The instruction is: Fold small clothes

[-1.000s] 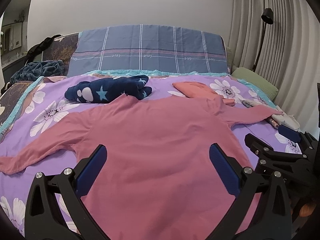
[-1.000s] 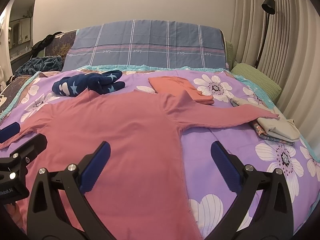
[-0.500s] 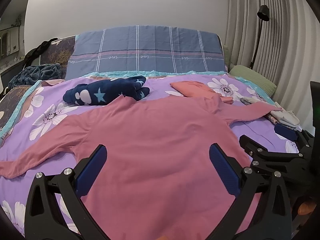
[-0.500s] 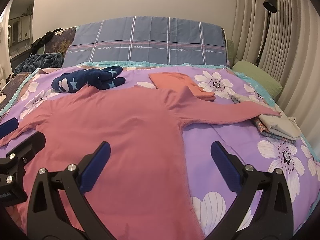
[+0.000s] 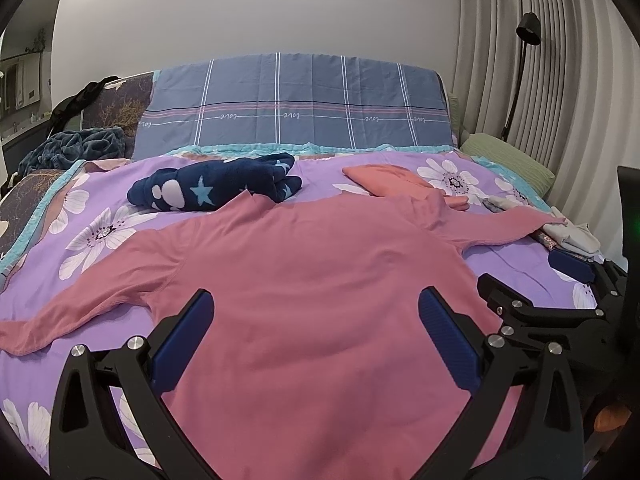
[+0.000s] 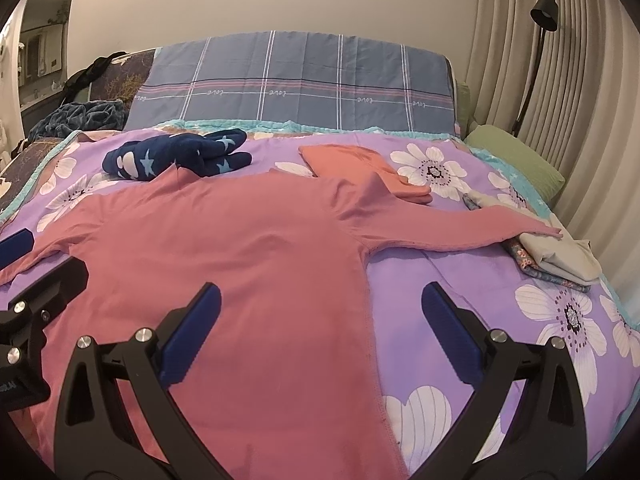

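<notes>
Two wide-spread grippers, left gripper, right gripper, over flat, soft pink shirt

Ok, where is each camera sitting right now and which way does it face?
Left wrist view: on the left gripper, open above the pink long-sleeved shirt's body, facing the blue plaid headboard cover; the right gripper shows at right.
Right wrist view: on the right gripper, open astride the shirt's right side seam, facing the same way; the left gripper shows at left.
Shared: shirt, navy star-print fleece bundle, folded orange garment, purple floral bedspread.
</notes>
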`<control>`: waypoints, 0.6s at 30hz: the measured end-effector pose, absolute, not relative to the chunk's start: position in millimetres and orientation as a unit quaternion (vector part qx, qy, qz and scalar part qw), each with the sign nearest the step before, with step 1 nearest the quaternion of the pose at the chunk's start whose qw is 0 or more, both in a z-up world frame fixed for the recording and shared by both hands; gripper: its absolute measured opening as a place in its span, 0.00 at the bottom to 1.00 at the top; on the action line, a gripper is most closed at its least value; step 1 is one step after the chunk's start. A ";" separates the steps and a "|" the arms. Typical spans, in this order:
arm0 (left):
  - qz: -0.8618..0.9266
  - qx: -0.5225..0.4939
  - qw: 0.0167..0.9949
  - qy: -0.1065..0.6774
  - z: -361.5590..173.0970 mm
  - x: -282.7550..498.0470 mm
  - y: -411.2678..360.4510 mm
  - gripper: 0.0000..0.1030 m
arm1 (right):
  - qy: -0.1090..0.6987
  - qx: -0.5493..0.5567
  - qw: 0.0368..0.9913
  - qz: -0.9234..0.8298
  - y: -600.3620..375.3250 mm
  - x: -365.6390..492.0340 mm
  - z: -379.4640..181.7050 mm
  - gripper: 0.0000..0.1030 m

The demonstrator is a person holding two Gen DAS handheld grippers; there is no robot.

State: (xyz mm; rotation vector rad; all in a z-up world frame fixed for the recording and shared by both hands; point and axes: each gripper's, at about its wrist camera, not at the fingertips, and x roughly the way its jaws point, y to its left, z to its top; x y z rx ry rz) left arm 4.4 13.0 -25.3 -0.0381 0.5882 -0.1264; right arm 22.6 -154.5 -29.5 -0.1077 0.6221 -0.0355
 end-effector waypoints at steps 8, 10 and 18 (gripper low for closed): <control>-0.066 -0.030 0.953 0.293 -28.3 8.2 15.6 0.99 | 0.304 -0.048 0.951 -0.014 -154.9 23.2 -30.1 0.98; -0.067 -0.034 0.953 0.294 -29.1 9.1 16.6 0.99 | 0.303 -0.042 0.952 -0.010 -155.5 23.3 -30.2 0.98; -0.071 -0.053 0.949 0.302 -35.7 12.0 26.8 0.99 | 0.310 -0.042 0.950 -0.006 -154.2 26.5 -34.3 0.98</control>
